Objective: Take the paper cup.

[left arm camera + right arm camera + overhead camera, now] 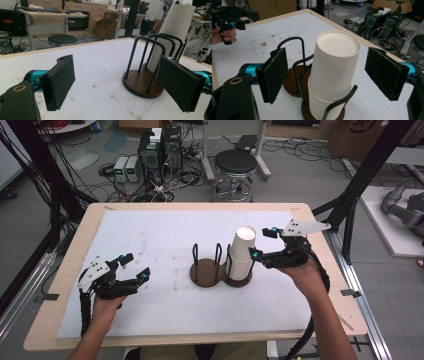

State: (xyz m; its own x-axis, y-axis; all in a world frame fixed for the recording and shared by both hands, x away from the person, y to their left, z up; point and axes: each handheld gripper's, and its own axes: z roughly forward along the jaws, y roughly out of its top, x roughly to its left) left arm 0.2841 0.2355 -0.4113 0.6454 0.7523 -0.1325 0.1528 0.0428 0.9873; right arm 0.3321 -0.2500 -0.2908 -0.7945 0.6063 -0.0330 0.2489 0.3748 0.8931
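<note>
The right hand-held gripper [264, 243] is held wide apart around a stack of white paper cups [242, 252], untouched, standing upside down in the brown cup holder [206, 272] on the tabletop [150, 235]. The left hand-held gripper [135, 268] is also spread apart, over bare tabletop.

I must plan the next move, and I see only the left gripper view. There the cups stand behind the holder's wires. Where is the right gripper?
Observer: The right gripper is at the cups, with one jaw on each side of the stack.
Operator: Does it hold them already?
Observer: No. In the right gripper view both pads stand apart from the stack, so it is open.
Operator: Are the cups upright?
Observer: No, they are upside down. The top cup shows its closed bottom, and the stack widens downward.
</note>
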